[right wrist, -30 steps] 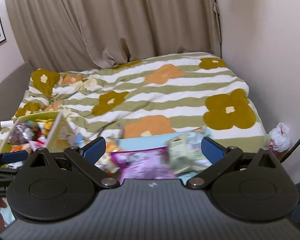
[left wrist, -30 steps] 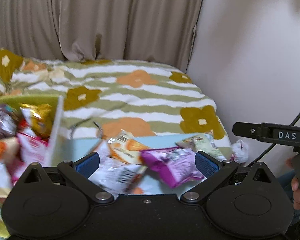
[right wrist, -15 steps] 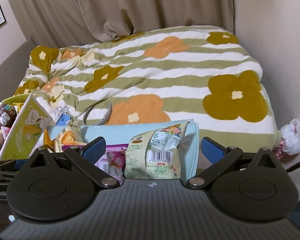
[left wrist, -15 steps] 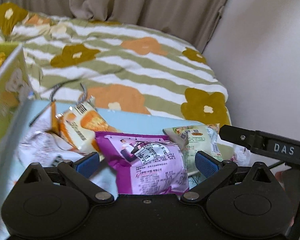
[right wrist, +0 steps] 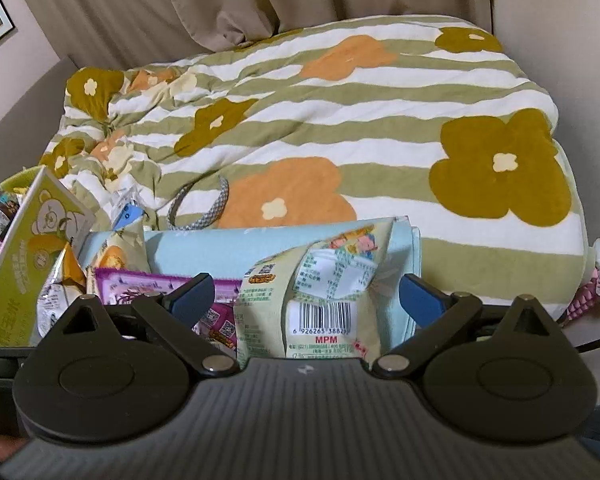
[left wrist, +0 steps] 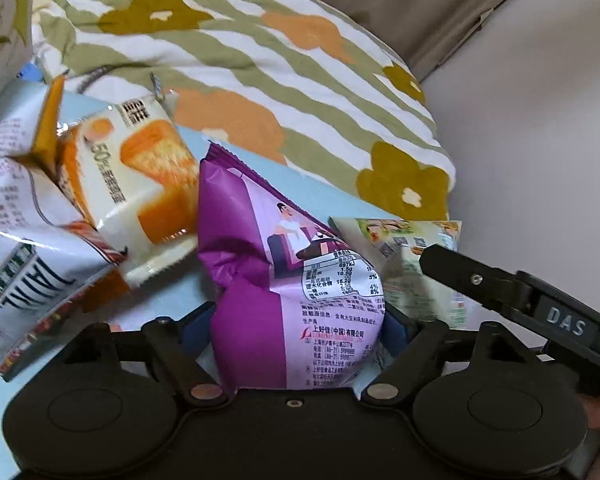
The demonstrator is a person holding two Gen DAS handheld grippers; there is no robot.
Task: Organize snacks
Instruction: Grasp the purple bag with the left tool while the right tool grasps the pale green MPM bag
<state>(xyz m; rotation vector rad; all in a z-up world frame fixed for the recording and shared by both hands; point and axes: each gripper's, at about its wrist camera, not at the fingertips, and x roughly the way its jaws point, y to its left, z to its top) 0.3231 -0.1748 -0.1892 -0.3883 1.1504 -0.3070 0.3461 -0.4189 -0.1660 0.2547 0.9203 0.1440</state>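
Note:
A purple snack bag [left wrist: 284, 248] stands between the fingers of my left gripper [left wrist: 296, 328]. The jaws are closing and both blue pads touch the bag's sides. The same purple bag [right wrist: 140, 284] shows at the left of the right wrist view. A pale green snack bag [right wrist: 320, 292] with a barcode lies between the wide-apart pads of my open right gripper [right wrist: 306, 298], touching neither pad. In the left wrist view the green bag [left wrist: 404, 276] lies just right of the purple one, under a black finger [left wrist: 500, 284] of the right gripper.
The snacks lie on a light blue mat [left wrist: 332, 196] at the edge of a flowered bedspread [right wrist: 340, 112]. An orange cake packet [left wrist: 140, 168] and a white bag [left wrist: 24, 248] lie to the left. A green bear-printed box [right wrist: 32, 248] holds more snacks. A wall stands close on the right.
Both grippers have dropped and tilted down onto the snacks. The left jaws have narrowed onto the purple bag. The green bag now sits between the right gripper's pads.

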